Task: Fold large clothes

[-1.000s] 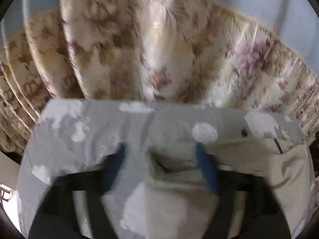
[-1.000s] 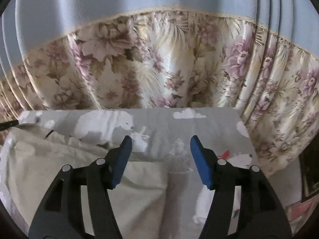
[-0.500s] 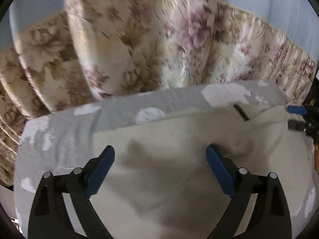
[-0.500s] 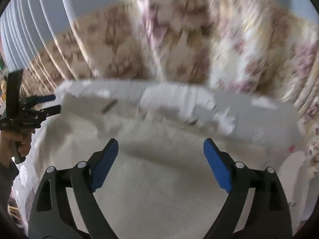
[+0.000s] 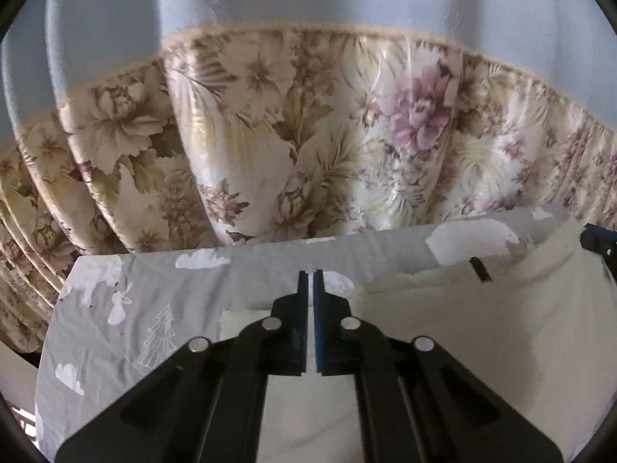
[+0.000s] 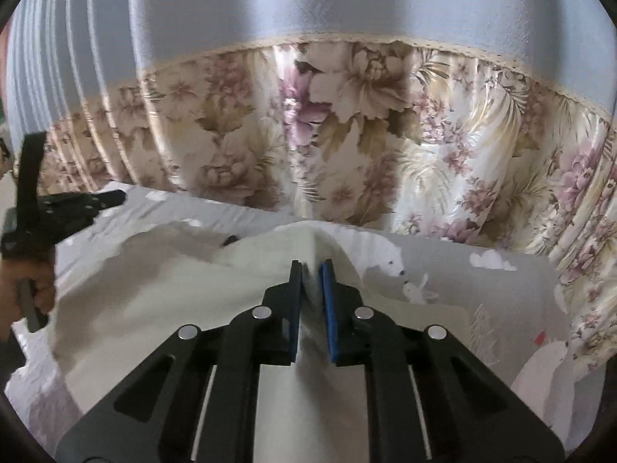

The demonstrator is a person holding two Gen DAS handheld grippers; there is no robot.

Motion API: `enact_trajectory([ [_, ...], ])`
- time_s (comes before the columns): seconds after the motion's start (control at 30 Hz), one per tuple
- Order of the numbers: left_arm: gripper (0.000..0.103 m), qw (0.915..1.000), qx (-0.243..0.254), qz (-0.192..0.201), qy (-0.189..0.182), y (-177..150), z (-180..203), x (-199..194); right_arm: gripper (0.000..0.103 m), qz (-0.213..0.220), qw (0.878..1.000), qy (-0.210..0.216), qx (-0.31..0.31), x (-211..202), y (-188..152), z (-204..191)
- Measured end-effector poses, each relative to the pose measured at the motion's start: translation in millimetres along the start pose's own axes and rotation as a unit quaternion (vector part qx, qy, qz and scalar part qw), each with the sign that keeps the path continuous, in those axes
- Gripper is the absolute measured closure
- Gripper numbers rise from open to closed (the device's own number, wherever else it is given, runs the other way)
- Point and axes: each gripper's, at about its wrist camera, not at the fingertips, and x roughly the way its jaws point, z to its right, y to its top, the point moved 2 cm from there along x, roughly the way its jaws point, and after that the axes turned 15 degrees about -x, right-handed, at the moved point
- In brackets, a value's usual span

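From the left wrist view we see the left gripper (image 5: 312,276) with its blue pads drawn almost together, only a thin slit between them; whether cloth is caught in that slit we cannot tell — the cream garment (image 5: 482,347) lies right beneath and beside the fingers, spread over the grey printed sheet (image 5: 127,320) with its white trees, clouds and rabbits. Behind, the floral curtain (image 5: 308,135) hangs in glossy, deep pleats. At the far right edge the tip of the other tool peeks in.

Over to the right wrist view; the right gripper (image 6: 311,270) is clamped on a raised ridge of the cream garment (image 6: 154,289), the fabric peaking up between the pads like a little tent. The left gripper (image 6: 73,208) shows at the far left, held in the person's hand (image 6: 32,289), above the garment's far side.

The risks, as we judge them: the pinch on the right is narrow, so a quick lift could let the soft cloth slide out; if the left has nothing in its grip, the garment would rise on one side only and fold crooked; the loose sheet below might get dragged along too.

The garment looks matte, thick and supple, creasing in soft rolls — the curtain satiny, the sheet thin and lightly wrinkled.
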Motion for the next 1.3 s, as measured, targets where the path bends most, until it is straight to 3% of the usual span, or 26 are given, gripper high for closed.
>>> enact_trajectory([
  [0.07,0.101,0.9998,0.013,-0.008,0.011,-5,7,15,0.093,-0.04,0.999,-0.021,-0.002,28,-6,3],
  [0.13,0.101,0.9996,0.01,-0.02,0.014,-13,7,27,0.092,-0.078,0.997,-0.013,0.013,52,-20,6],
  [0.17,0.101,0.9997,0.001,-0.024,0.009,-16,5,27,0.081,-0.084,0.996,-0.024,0.018,54,-27,6],
  [0.23,0.098,0.9999,0.004,-0.015,-0.006,-22,6,11,0.061,-0.051,0.998,-0.03,0.017,32,-31,2],
  [0.3,0.093,0.9999,0.008,0.001,-0.012,-28,10,-13,0.013,-0.019,0.999,-0.036,0.011,2,-30,-5],
  [0.33,0.082,0.9998,0.0,0.011,-0.019,-31,11,-27,0.01,0.002,0.999,-0.039,0.015,-20,-30,-9],
  [0.37,0.034,0.9994,-0.008,0.017,-0.028,-35,12,-39,0.009,0.011,0.999,-0.033,0.019,-31,-29,-13],
  [0.4,0.002,0.9986,-0.018,0.027,-0.041,-42,14,-55,0.008,0.02,0.999,-0.014,0.029,-50,-33,-24],
  [0.47,0.002,0.9971,-0.025,0.039,-0.061,-56,23,-76,0.005,0.021,0.999,-0.006,0.026,-69,-38,-46],
  [0.57,0.002,0.9967,0.008,0.029,-0.076,-81,49,-88,0.005,0.006,1.0,-0.008,-0.004,-76,-52,-86],
  [0.63,0.002,0.997,0.038,0.035,-0.058,-94,65,-84,0.005,-0.006,1.0,-0.019,-0.009,-68,-57,-97],
  [0.73,0.002,0.9986,0.051,0.008,-0.004,-101,71,-48,0.005,-0.042,0.998,-0.052,-0.016,-41,-67,-104],
  [0.9,0.001,0.9985,0.026,-0.015,0.046,-96,48,-9,0.005,-0.072,0.994,-0.083,0.005,-7,-73,-85],
  [1.13,0.001,0.997,0.032,-0.019,0.068,-74,29,12,0.004,-0.081,0.991,-0.106,-0.016,16,-54,-60],
  [1.3,0.001,0.9962,0.031,-0.027,0.077,-57,21,32,0.003,-0.087,0.992,-0.095,-0.012,45,-42,-38],
])
